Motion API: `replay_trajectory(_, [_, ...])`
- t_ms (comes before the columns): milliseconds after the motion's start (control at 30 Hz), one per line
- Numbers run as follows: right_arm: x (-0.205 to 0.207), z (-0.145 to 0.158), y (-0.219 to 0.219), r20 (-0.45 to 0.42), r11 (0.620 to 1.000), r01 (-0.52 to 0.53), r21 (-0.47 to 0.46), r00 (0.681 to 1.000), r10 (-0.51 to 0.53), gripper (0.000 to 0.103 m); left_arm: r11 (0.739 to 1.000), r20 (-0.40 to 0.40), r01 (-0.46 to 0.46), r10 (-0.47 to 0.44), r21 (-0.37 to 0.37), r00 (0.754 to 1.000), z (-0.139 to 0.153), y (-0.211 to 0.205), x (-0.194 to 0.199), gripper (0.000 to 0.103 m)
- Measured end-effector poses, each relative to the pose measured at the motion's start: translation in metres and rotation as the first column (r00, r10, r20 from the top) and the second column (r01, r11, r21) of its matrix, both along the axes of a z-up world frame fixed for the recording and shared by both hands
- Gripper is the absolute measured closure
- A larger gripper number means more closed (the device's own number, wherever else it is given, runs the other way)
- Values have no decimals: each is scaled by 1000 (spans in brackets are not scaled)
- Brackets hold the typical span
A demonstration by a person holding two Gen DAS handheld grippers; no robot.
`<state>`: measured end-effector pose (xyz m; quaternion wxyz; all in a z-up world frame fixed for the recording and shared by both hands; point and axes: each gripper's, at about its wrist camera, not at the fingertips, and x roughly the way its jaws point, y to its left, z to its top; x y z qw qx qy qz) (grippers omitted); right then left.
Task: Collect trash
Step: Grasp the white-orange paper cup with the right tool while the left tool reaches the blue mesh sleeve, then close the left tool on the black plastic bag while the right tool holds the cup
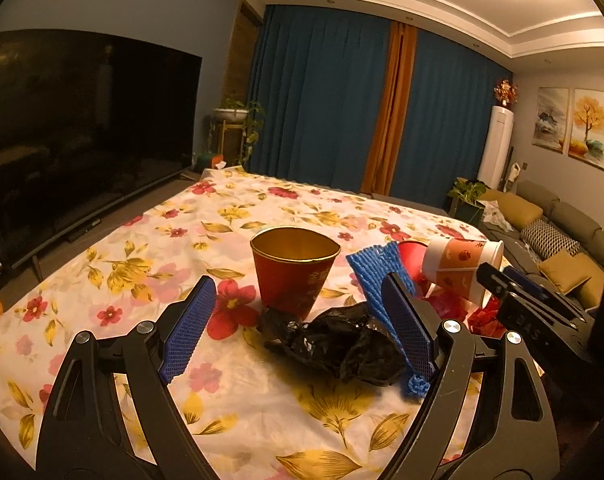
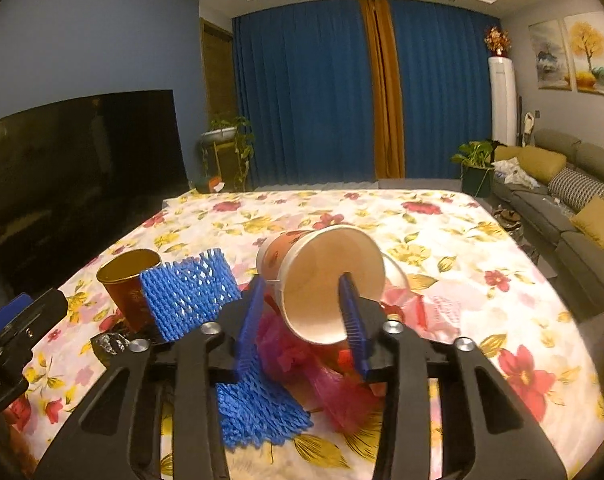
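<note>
Trash heaped mid-table (image 1: 101,248): black bag (image 1: 338,344), blue net (image 2: 189,292), pink net (image 2: 330,384), red cup (image 1: 293,268). Right gripper (image 2: 306,312) pinches paper cup (image 2: 326,280) wall, cup lifted, tilted. Left gripper (image 1: 297,332) wide, empty, straddling bag. Nothing binned; most remains.

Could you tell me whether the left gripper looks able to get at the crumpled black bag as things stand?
Probably yes: the left gripper stands open with the black bag lying between its fingers. The blue foam net leans against the right-hand finger and might get pinched too.
</note>
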<state>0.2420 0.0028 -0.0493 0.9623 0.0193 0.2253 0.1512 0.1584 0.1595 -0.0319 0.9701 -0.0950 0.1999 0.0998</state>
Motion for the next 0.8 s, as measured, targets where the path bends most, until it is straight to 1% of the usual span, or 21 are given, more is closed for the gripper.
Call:
replay_trajectory(167, [5,-3,6,-13,1000,-23,-11,1000,23,85,1000,-7,30,-30,-2,1000,-4,-3,4,20])
replay_trajectory(233, [3,-3,8,-9,999,-32,-19,999,32,94,999,-10,40,-40,-1,999,-6,-5,5,20])
replay_trajectory(333, [2,-2,6,0,999,-36,-21,999,36,99,998,-20,62,-62,-8,998,-9,-9,8,20])
replay_trajectory(467, [-4,5,0,28,1000,-30,-7,999,30,99,997,-41,82,-82,-12,996,-15,-13,14,21])
replay_trajectory(567, [-12,12,-7,50,1000,-28,11,998,27,99,994,-67,102,-103,-27,992,-22,-13,20,26])
replay_trajectory(600, [-14,14,-8,58,999,-28,16,998,27,99,993,-82,110,-112,-33,990,-26,-13,23,29])
replay_trajectory(667, [-20,19,-12,74,999,-29,25,997,27,99,991,-117,124,-128,-42,985,-32,-14,28,41])
replay_trajectory(700, [-23,21,-14,81,999,-29,27,996,27,99,990,-129,134,-139,-50,982,-34,-14,29,44])
replay_trajectory(767, [-28,24,-17,92,999,-29,29,995,26,99,985,-135,155,-164,-72,977,-36,-14,30,62])
replay_trajectory(800, [-32,26,-20,98,999,-30,30,995,27,99,983,-132,165,-175,-81,976,-36,-14,29,67])
